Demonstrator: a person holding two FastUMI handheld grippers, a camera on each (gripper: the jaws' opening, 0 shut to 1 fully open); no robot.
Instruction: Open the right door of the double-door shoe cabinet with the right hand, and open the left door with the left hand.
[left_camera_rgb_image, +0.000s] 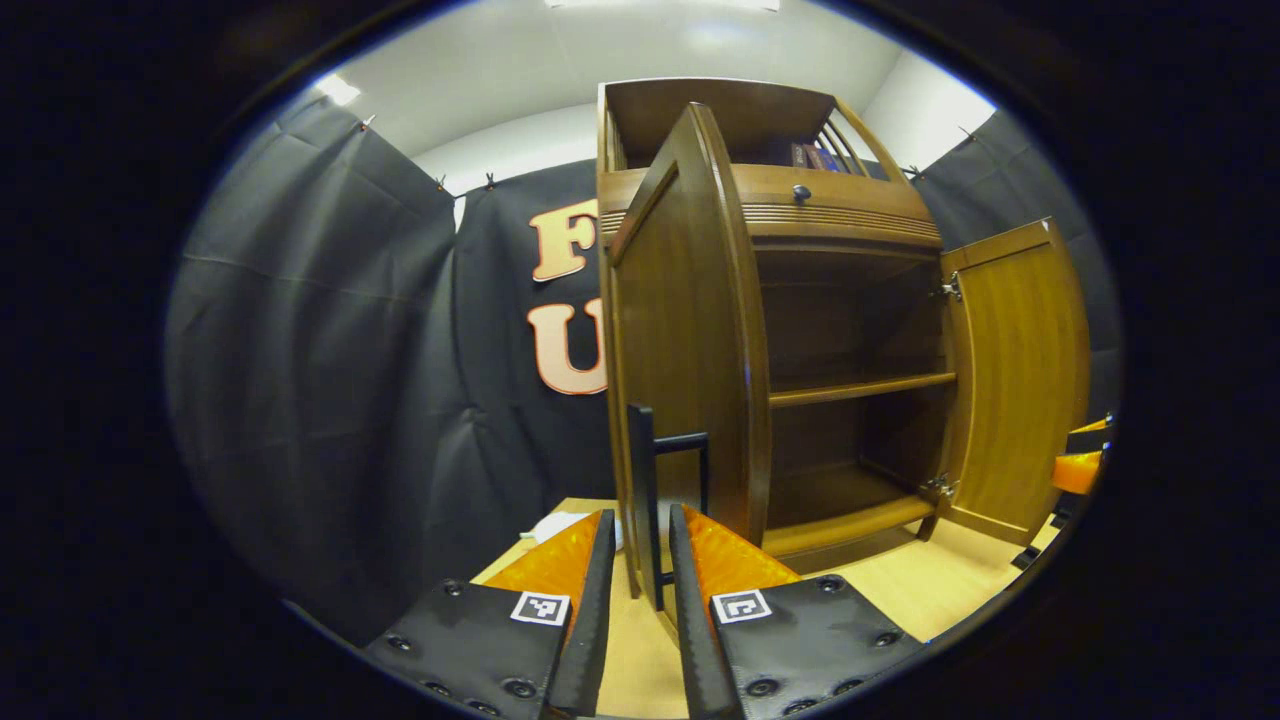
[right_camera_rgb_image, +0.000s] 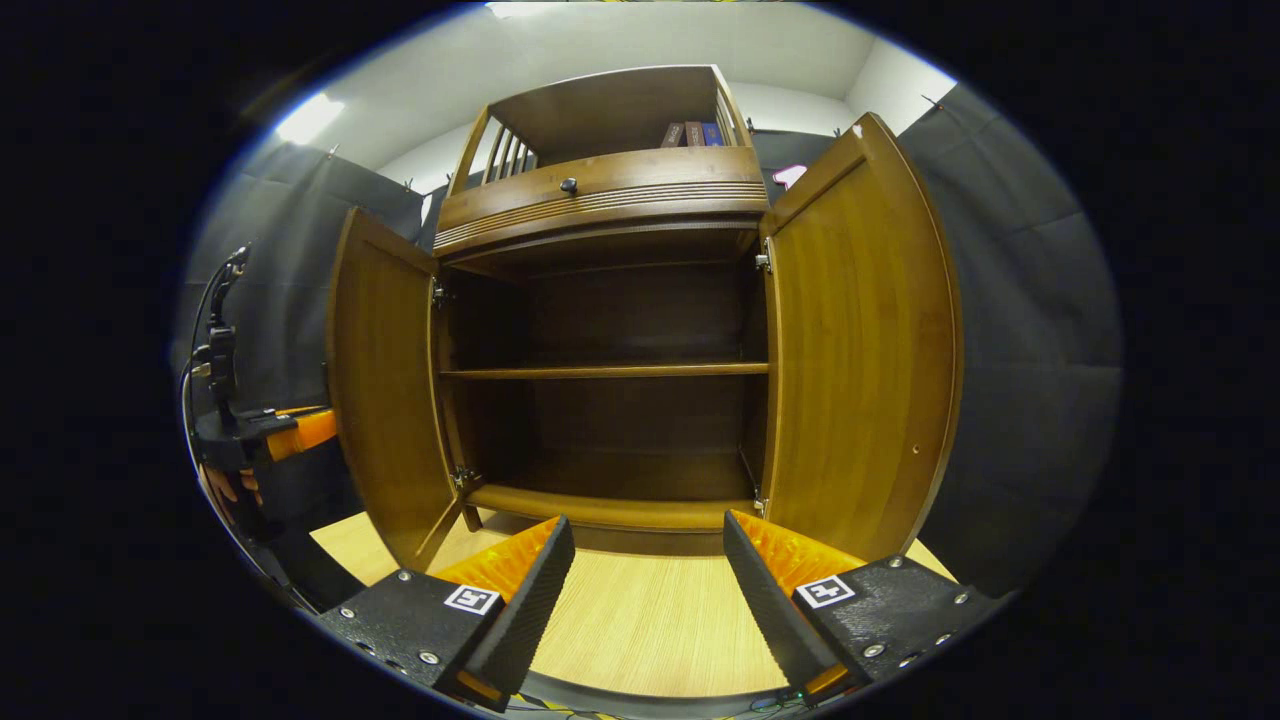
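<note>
Standing wide open on both sides, the shoe cabinet (right_camera_rgb_image: 610, 300) rests on a pale wooden worktop (right_camera_rgb_image: 640, 620).

Left gripper (left_camera_rgb_image: 640, 570): fingers (left_camera_rgb_image: 595, 570) narrowly parted, straddling the dark bar handle (left_camera_rgb_image: 645, 490) on the left door (left_camera_rgb_image: 690, 340). The handle's long axis runs upright, and its lower end sits in the gap between the fingers. Whether the pads press on it cannot be told; a sliver of gap shows on either side. The door is seen nearly edge-on, directly ahead of and above the fingers, swung well out from the cabinet front. In the right gripper view this same door (right_camera_rgb_image: 385, 390) lies ahead and to the left of that gripper's fingers.

Interior: one shelf (right_camera_rgb_image: 605, 371) crossing the middle, both compartments bare and dark. Drawer front with a small knob (right_camera_rgb_image: 568, 185) above; a few books (right_camera_rgb_image: 690, 133) on the top ledge.

Right gripper (right_camera_rgb_image: 645, 580): fingers (right_camera_rgb_image: 530, 585) spread wide, holding nothing, hovering over the worktop in front of the cabinet's base. The right door (right_camera_rgb_image: 860, 350) lies ahead and to the right of the fingers, apart from them, swung fully outward.

Judgement: both doors appear open, so the task looks essentially finished. The left gripper is the nearer one to any remaining work; its next move would be backing away along the fingers' own line, clear of the upright handle, without dragging the door.
</note>
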